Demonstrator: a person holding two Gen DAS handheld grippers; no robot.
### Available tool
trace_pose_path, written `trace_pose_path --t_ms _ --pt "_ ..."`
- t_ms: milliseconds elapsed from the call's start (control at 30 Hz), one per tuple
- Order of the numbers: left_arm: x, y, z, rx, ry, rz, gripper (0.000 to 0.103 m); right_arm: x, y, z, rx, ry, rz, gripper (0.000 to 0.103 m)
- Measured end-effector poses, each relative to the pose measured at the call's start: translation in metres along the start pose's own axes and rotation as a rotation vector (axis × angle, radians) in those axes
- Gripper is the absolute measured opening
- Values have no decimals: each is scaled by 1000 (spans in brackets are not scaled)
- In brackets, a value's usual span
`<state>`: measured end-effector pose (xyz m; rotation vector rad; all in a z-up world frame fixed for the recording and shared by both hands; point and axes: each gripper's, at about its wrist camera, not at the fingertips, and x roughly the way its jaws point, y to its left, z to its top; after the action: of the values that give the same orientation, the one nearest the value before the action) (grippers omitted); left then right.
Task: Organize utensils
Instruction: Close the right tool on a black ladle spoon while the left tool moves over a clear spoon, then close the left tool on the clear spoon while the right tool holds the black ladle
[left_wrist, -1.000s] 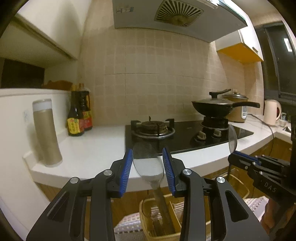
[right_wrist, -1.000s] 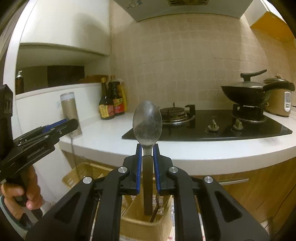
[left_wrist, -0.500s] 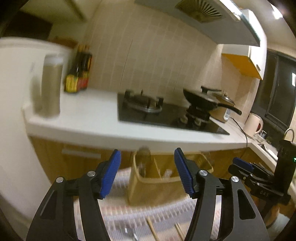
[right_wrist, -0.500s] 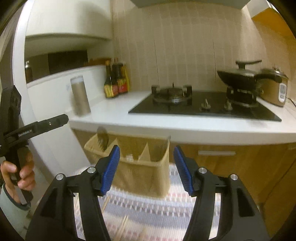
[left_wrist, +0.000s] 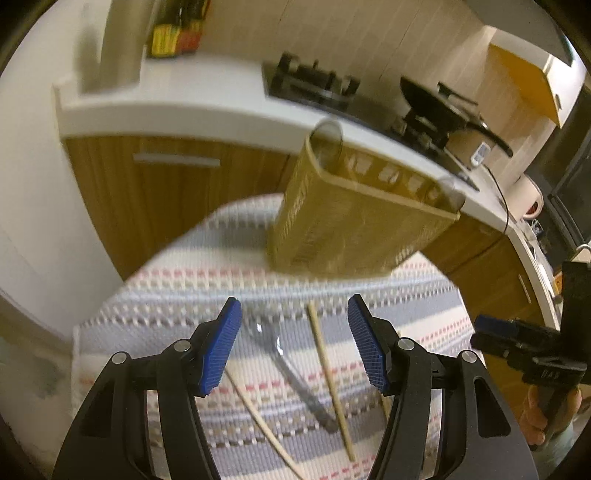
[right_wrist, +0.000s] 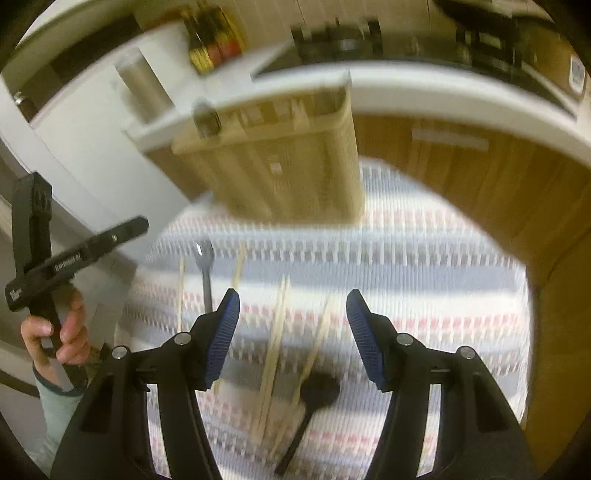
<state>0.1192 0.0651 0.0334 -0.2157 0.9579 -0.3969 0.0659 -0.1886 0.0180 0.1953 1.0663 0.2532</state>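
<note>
Currently both left tongs (left_wrist: 293, 341) and right tongs (right_wrist: 292, 338) gape empty above the striped woven mat (left_wrist: 424, 310). Tan slotted utensil caddy (left_wrist: 354, 225) stands at its far edge; metal spoon (left_wrist: 280, 354), wooden chopsticks (right_wrist: 275, 343) lie loose.

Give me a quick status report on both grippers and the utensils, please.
Left gripper open, empty, over metal spoon. Right gripper open, empty, over chopsticks and black spoon. Utensil holder upright on mat. Nothing blocking.

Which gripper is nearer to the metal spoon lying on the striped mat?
Left. The left gripper hovers open directly over the metal spoon; the right gripper is off to its right, above the chopsticks.
</note>
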Motion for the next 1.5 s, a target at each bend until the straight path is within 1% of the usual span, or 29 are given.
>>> trace_pose_path --t_ms 167,367,433,533,600,767,833,867,933,1067,1167,1233,1267,1367,1467,1500 --pt "21 9 -12 -24 95 4 58 22 -10 -22 54 138 -26 57" --pt "46 17 -21 -40 163 27 58 43 -13 -39 78 245 -49 56" --pt "50 20 -21 -54 176 26 58 50 -10 -46 83 280 -53 54" --pt "57 21 -22 -53 186 31 58 60 -9 -51 78 319 -73 46" --pt "61 19 -21 -42 191 37 58 64 -10 -52 77 334 -92 42" --pt "69 14 -20 -22 197 41 58 74 -13 -59 81 369 -118 42" --pt "72 14 -18 -18 199 44 58 78 -12 -63 77 388 -123 37" --pt "74 14 -18 -15 199 47 58 81 -11 -66 70 400 -126 36" --pt "75 15 -17 -12 197 49 58 82 -8 -70 55 396 -139 35" --pt "78 16 -14 -16 192 57 58 85 -4 -72 61 411 -133 29" --pt "78 20 -14 -23 189 63 58 90 1 -72 49 417 -148 27" --pt "78 23 -13 -37 188 65 58 95 9 -73 36 415 -166 24" --pt "78 25 -12 -43 186 65 58 96 13 -74 25 412 -178 20" --pt "82 24 -10 -54 182 68 58 106 31 -79 -9 399 -212 12" --pt "90 18 -9 -36 184 100 58 109 42 -83 -44 389 -234 9" --pt "94 15 -8 -22 181 129 58 109 46 -86 -54 387 -237 8"
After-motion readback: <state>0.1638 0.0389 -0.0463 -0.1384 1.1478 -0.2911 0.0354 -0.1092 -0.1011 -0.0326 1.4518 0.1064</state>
